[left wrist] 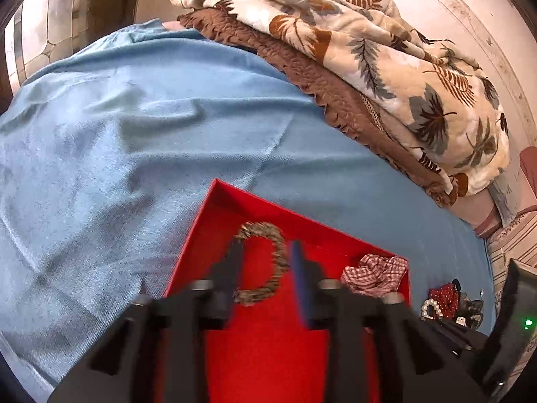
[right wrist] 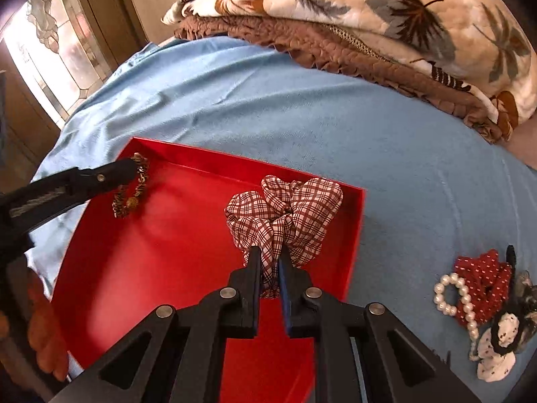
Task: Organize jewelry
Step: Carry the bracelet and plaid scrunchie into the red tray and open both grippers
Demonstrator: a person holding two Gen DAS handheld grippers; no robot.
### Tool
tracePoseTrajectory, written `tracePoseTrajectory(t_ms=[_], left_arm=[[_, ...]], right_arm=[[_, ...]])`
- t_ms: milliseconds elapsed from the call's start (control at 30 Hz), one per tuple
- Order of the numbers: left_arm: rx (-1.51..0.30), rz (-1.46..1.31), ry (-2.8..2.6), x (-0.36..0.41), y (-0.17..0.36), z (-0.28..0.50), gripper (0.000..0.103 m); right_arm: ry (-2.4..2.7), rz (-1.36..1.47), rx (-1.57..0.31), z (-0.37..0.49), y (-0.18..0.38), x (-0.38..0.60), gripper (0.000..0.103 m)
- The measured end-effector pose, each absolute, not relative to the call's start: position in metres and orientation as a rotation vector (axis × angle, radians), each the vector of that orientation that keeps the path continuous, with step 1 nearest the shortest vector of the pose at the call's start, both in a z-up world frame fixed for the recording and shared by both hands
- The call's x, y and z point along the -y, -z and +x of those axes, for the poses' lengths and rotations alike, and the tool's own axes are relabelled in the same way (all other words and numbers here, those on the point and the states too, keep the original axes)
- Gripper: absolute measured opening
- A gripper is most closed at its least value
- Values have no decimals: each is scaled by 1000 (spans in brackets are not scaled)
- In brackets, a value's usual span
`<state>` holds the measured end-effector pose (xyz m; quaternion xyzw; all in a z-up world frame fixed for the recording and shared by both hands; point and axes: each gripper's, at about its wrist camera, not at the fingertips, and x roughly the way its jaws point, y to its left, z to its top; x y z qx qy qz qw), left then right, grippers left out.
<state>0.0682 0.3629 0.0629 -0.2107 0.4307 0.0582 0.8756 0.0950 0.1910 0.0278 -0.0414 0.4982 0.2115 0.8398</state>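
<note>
A shallow red tray lies on a light blue cloth spread over a bed, with a folded leaf-patterned blanket and a brown ruffled quilt stacked at the far edge of the cloth. The left gripper hangs over the tray's far left part with its jaws standing apart; a gold-brown beaded bracelet curves in the gap between the fingers and lies on the tray floor, and the pads do not press on it. In the right wrist view the same bracelet sits just at the tip of the left gripper, near the tray's far left corner. The right gripper points down at the tray's right side, its jaws narrowly parted with a fold of a red-and-white checked scrunchie between the fingers; whether the pads bear on the fabric I cannot tell. The scrunchie rests inside the tray against its right wall, and it shows in the left wrist view at the tray's far right corner. Outside the tray, on the cloth to its right, lies a small cluster of items: a white pearl bracelet, touching a red scrunchie with white dots, and just beside them a black-and-white fabric hair tie. Part of a hand shows at the lower left edge of the right wrist view.
</note>
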Motion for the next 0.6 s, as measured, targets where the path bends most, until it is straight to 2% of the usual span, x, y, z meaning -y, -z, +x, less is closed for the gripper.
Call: tracePoseTrajectory(t_ms=[100, 133, 167, 333, 433, 600], left_arm=[[-866, -405, -126, -356, -72, 63, 57], [-857, -391, -128, -353, -75, 61, 59], [-850, -379, -131, -351, -78, 60, 62], [-827, -302, -173, -340, -87, 49, 66], [-817, -282, -174, -333, -92, 40, 66], [-754, -267, -111, -307, -108, 10, 67]], right_arm=[[-450, -84, -1031, 88, -34, -186, 41], [-451, -85, -1022, 85, -37, -185, 51], [-451, -85, -1009, 82, -42, -183, 56], [-447, -51, -980, 53, -65, -148, 58], [-409, -32, -969, 30, -75, -106, 63], [-252, -12, -946, -9, -82, -7, 64]])
